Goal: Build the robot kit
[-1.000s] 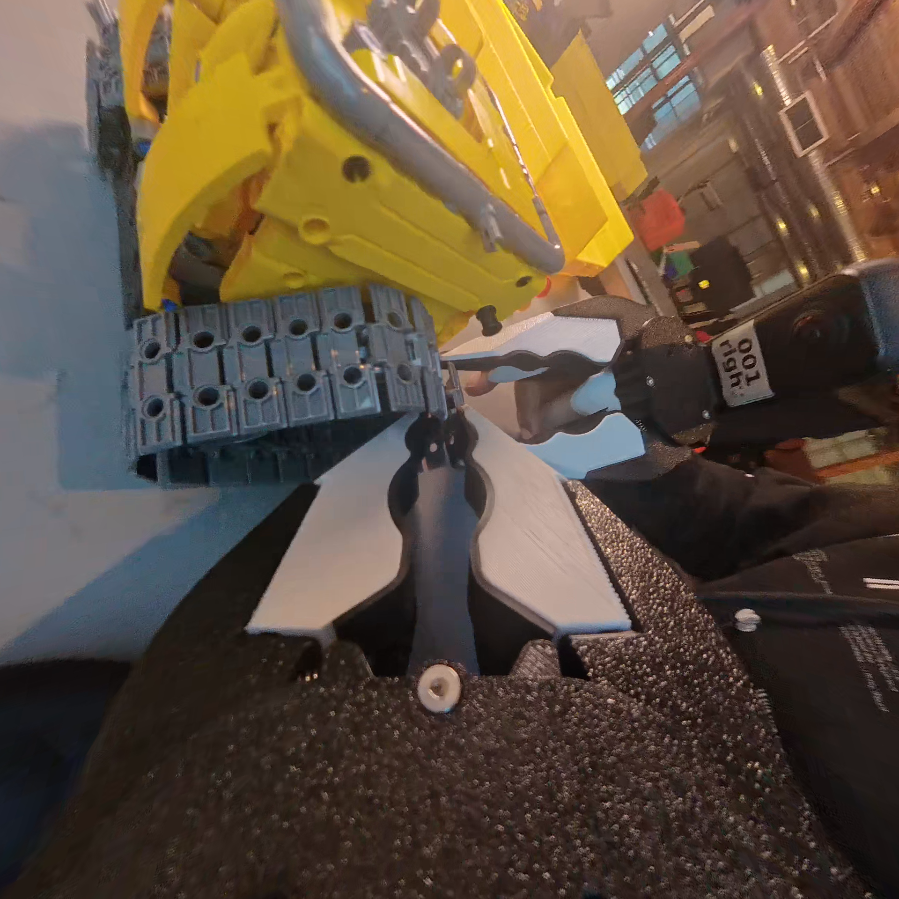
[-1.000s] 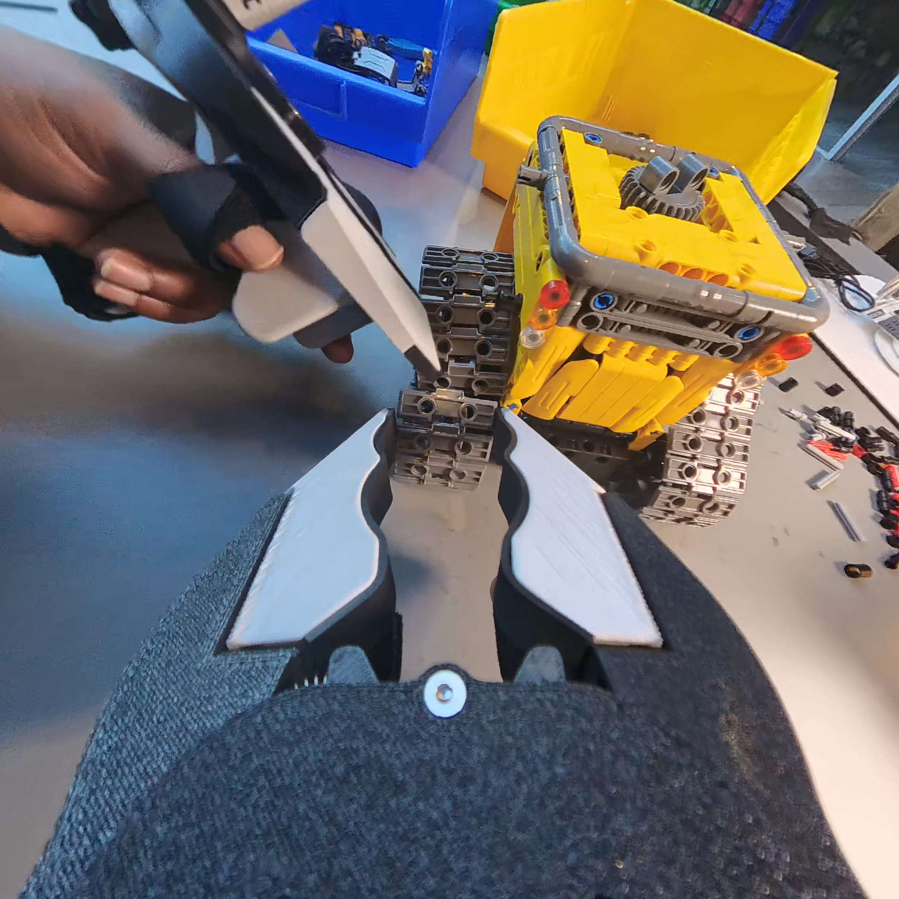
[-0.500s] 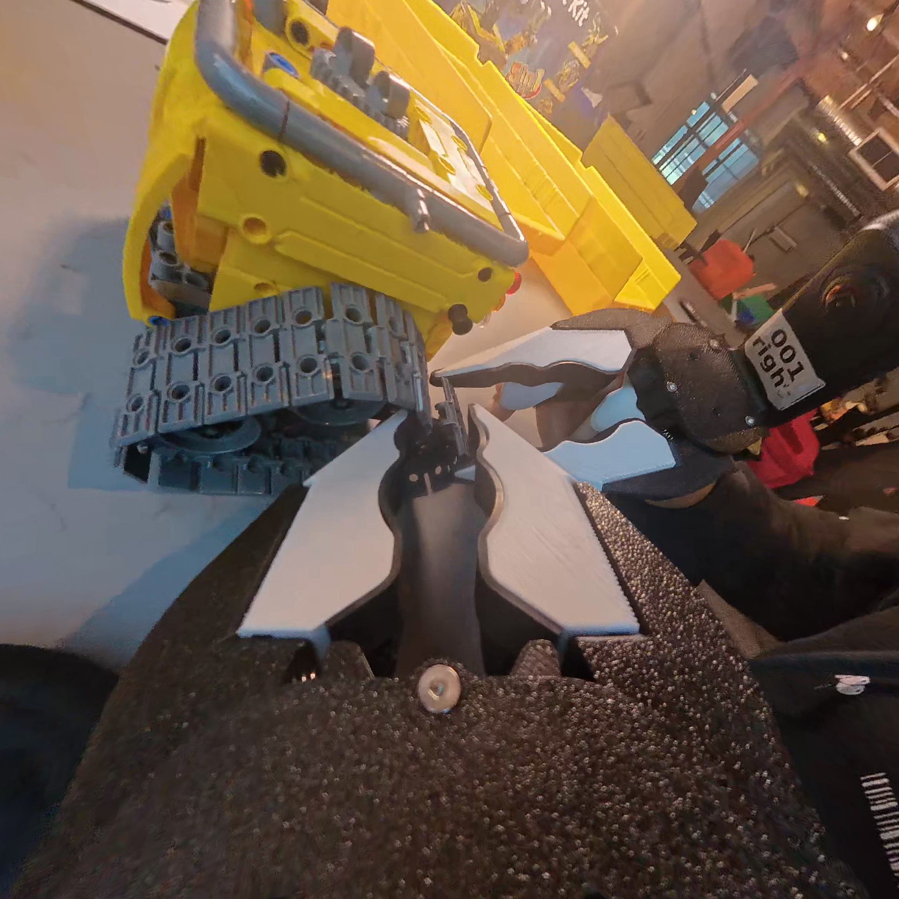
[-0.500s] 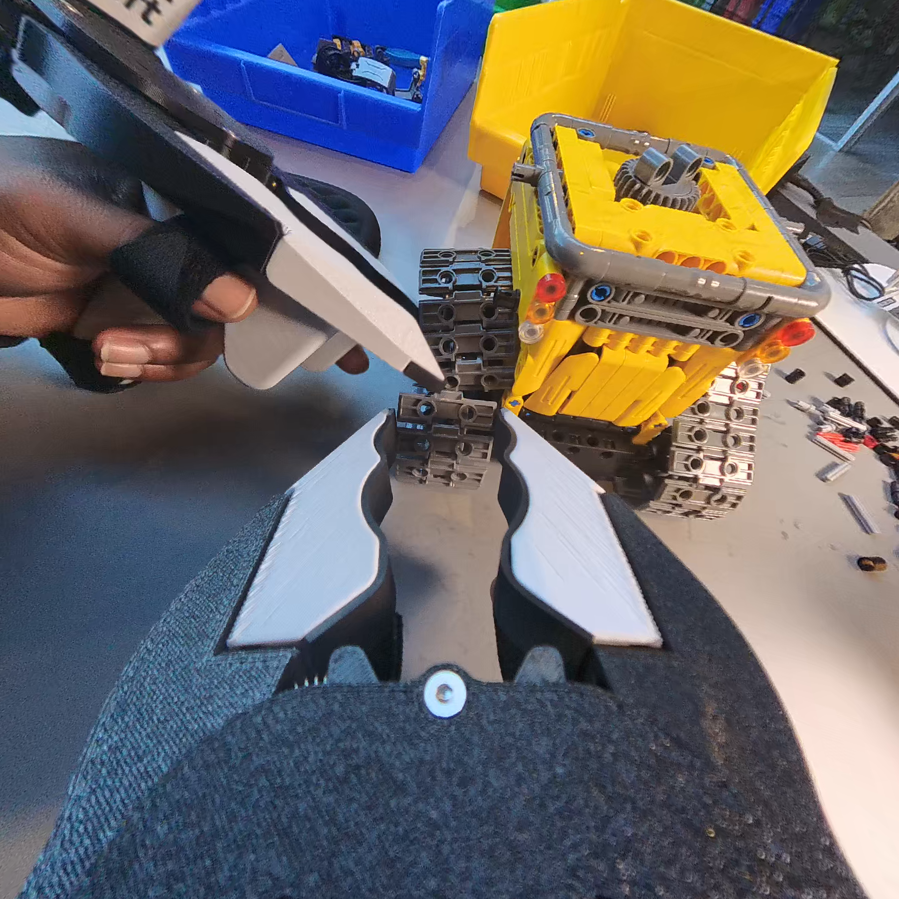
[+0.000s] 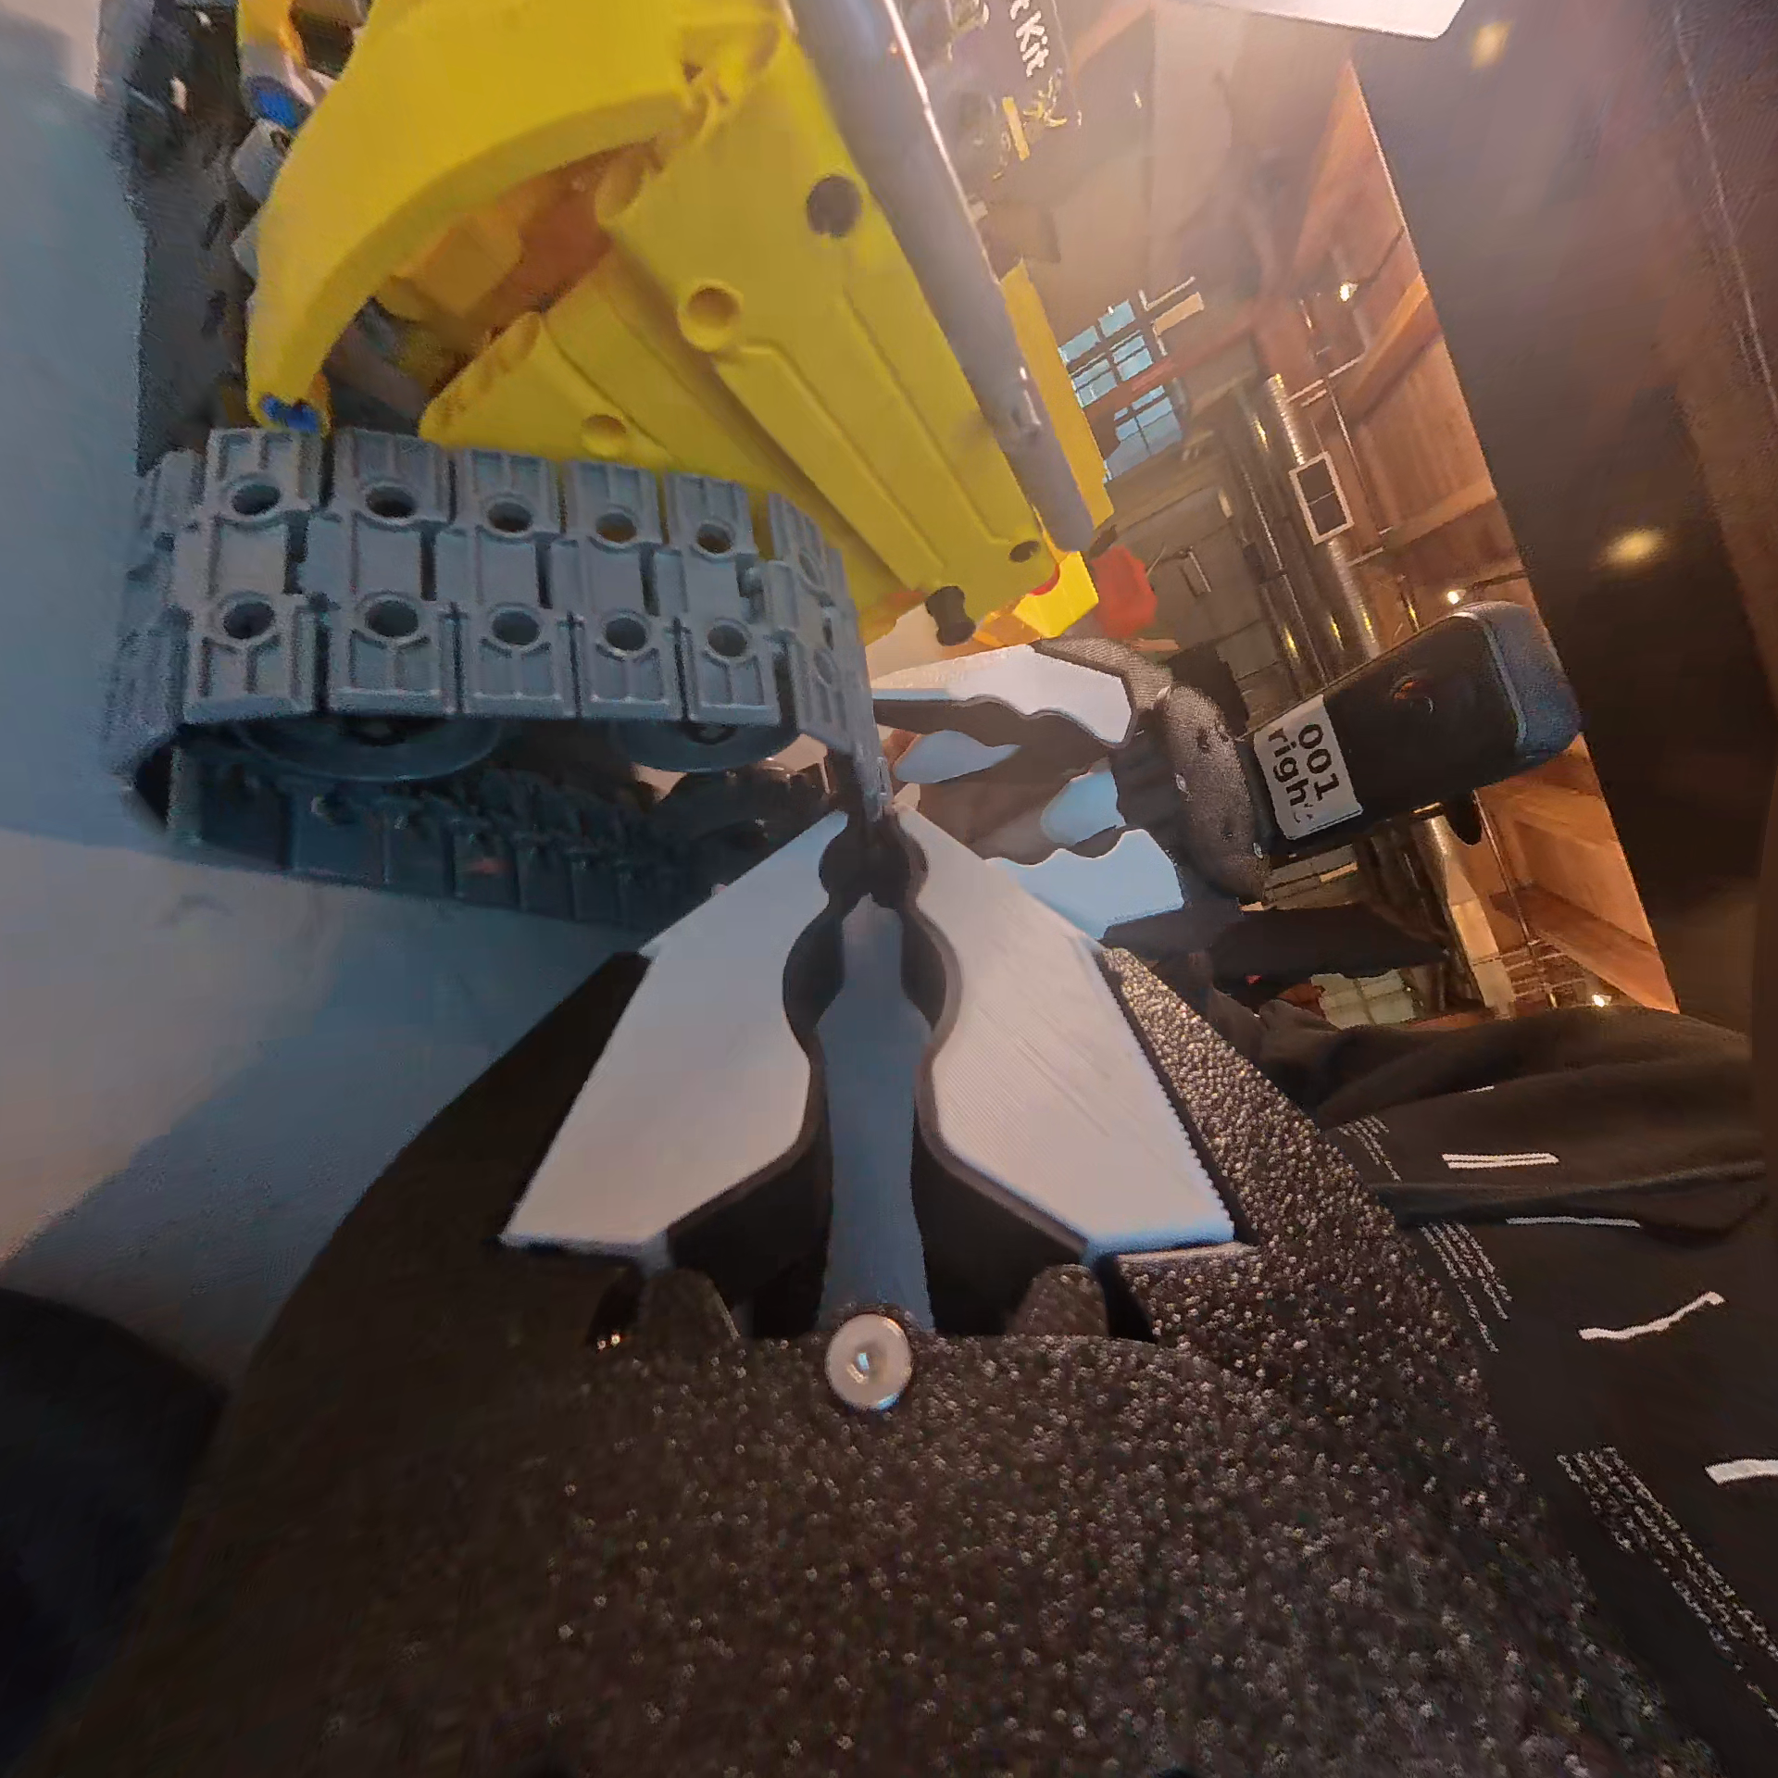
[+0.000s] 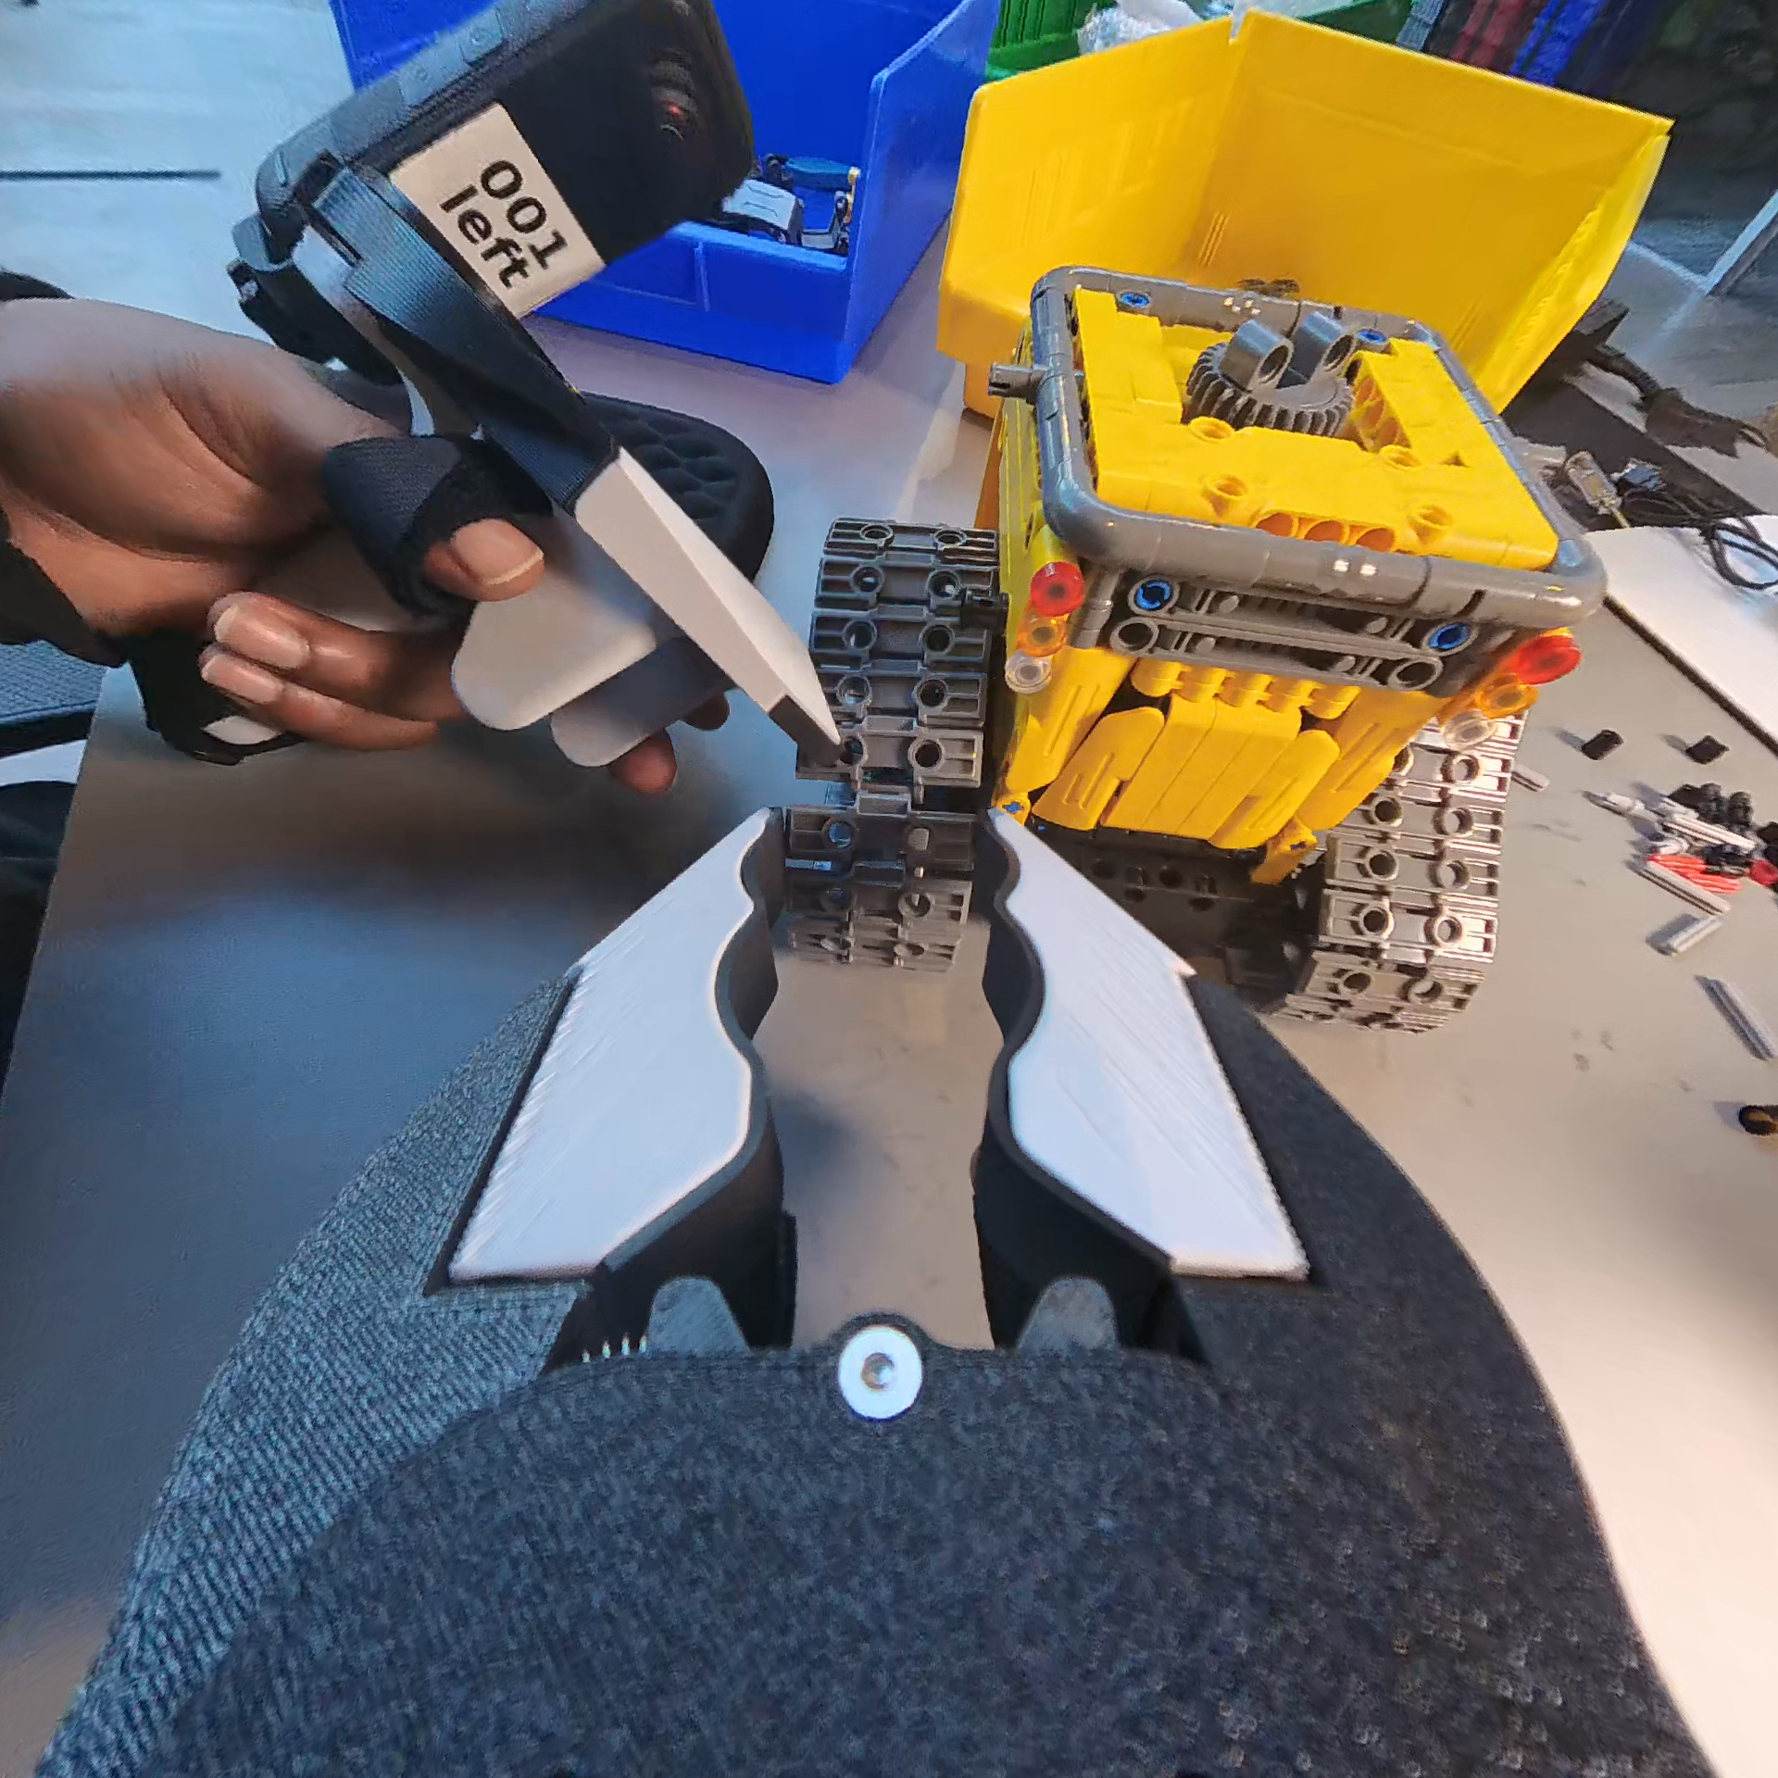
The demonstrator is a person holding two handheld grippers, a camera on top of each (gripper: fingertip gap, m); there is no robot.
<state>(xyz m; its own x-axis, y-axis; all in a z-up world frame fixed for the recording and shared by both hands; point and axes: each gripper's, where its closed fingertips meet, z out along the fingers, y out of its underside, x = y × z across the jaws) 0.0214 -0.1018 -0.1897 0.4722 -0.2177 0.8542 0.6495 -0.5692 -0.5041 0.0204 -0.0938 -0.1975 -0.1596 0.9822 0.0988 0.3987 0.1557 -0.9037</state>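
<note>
Behind tracked toy [image 6: 1280,616], blue bin [image 6: 866,212] with parts, yellow bin [image 6: 1347,192]

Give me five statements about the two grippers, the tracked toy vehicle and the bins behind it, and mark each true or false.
1. The left gripper pinches a link of the grey track. True.
2. The right gripper is shut tight on nothing. False: its fingers stand apart on either side of the track's lower end.
3. The yellow tracked vehicle carries a grey gear on top. True.
4. The yellow bin stands in front of the vehicle. False: it is behind it, beside the blue bin.
5. Small loose parts lie right of the vehicle. True.
</note>
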